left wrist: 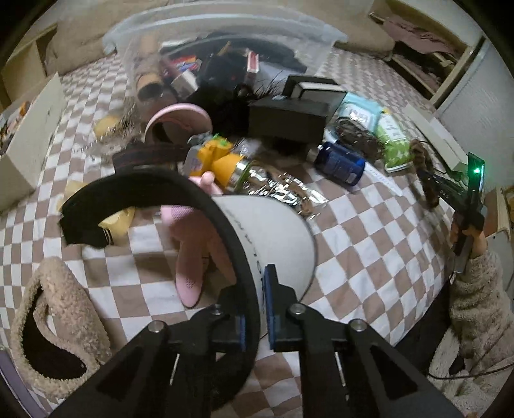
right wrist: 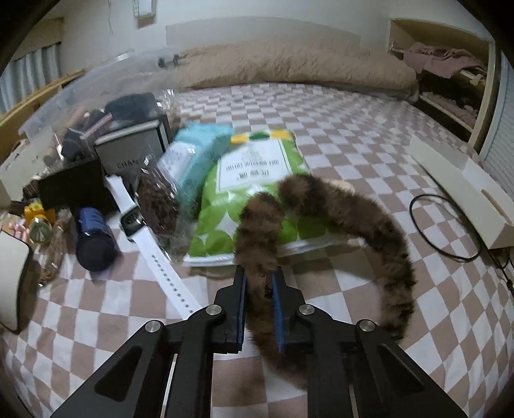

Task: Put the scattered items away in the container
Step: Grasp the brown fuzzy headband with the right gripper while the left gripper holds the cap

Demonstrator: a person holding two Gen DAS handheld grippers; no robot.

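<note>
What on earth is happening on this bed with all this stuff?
A person is tidying scattered things off a checkered bed into a clear plastic bin, holding a gripping tool in each hand. The left tool is clamped on a white visor cap with a black brim. The right tool is clamped on a furry brown headband. More clutter lies on the bed in front of the bin.

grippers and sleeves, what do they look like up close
Both tools, left and right, are matte black linkages with silver pivot pins and blue-edged fingers. In the left wrist view, the right unit carries a green light, and a fuzzy beige fleece sleeve covers that arm.
</note>
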